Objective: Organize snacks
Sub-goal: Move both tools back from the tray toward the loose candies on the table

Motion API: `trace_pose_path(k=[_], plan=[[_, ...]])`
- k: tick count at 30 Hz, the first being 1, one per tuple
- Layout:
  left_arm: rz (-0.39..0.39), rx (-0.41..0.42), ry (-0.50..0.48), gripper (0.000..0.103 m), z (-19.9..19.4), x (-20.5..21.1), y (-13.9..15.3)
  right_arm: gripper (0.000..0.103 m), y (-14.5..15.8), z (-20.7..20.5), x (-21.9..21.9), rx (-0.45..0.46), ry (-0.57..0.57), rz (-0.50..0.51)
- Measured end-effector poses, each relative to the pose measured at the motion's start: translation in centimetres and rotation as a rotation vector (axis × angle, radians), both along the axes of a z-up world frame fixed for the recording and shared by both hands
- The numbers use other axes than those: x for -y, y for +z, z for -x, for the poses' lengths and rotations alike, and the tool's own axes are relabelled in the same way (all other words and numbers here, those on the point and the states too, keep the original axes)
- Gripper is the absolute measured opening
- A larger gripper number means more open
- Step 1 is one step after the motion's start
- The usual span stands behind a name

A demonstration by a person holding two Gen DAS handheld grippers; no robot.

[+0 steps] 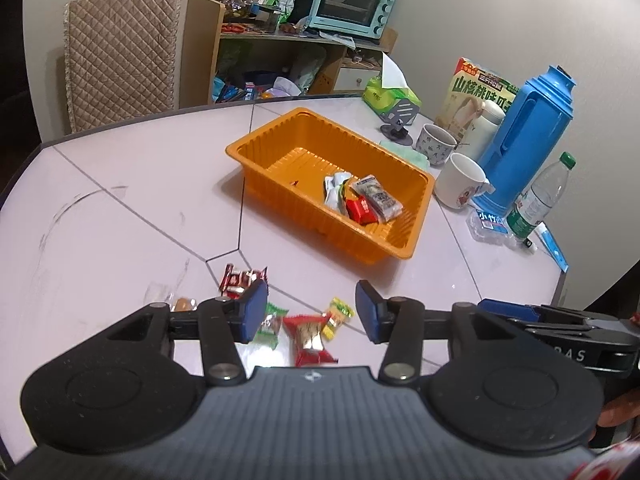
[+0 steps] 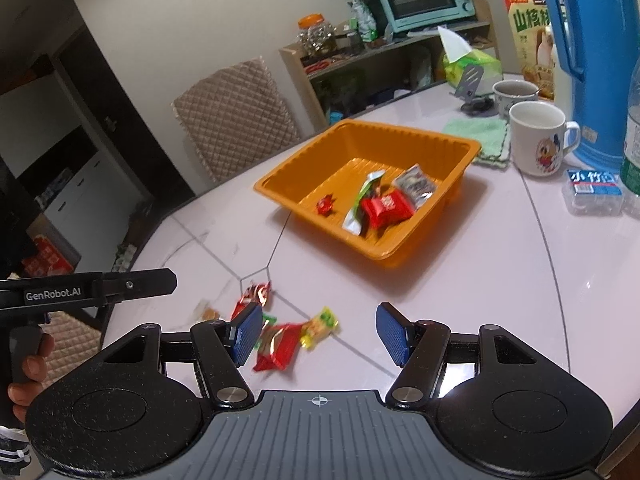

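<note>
While both grippers hover parted and empty, next: left gripper (image 1: 311, 312) descends on near red snack packet (image 1: 310, 338), carries to far orange tray (image 1: 404, 248).

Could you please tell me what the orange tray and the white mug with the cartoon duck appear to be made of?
The orange tray looks like thin moulded plastic, slightly glossy: its walls and floor are finely ribbed and its rim is rolled. The white mug is probably glazed ceramic: thick wall, smooth shiny surface, printed duck, though enamel cannot be ruled out.

The tabletop (image 1: 120, 184) looks glossy and smooth like polished stone. The orange tray (image 1: 400, 236) is ribbed plastic, the snack wrappers (image 1: 310, 336) shiny foil, the chair cover (image 1: 120, 52) quilted cloth.
</note>
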State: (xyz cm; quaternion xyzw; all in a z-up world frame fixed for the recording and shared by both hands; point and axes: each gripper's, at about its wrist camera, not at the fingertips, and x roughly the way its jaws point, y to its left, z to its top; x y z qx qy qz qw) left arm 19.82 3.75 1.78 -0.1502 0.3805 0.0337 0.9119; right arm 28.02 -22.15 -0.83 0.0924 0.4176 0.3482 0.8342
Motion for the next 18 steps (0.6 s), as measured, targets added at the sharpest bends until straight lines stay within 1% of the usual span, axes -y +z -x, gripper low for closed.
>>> trace_pose_path(k=[7, 14, 18], plan=[[0.000, -0.013, 0.017, 0.045, 2.0, -0.1, -0.5, 0.063, -0.6, 1.3, -0.7, -0.017, 0.030, 0.014], [-0.020, -0.058, 0.027, 0.045, 3.2, -0.1, -1.8, 0.063, -1.8, 2.3, -1.8, -0.040, 0.059, 0.042], [-0.009, -0.084, 0.034, 0.045, 3.7, -0.3, -2.8, 0.063, -2.4, 2.6, -2.5, -0.059, 0.073, 0.049]])
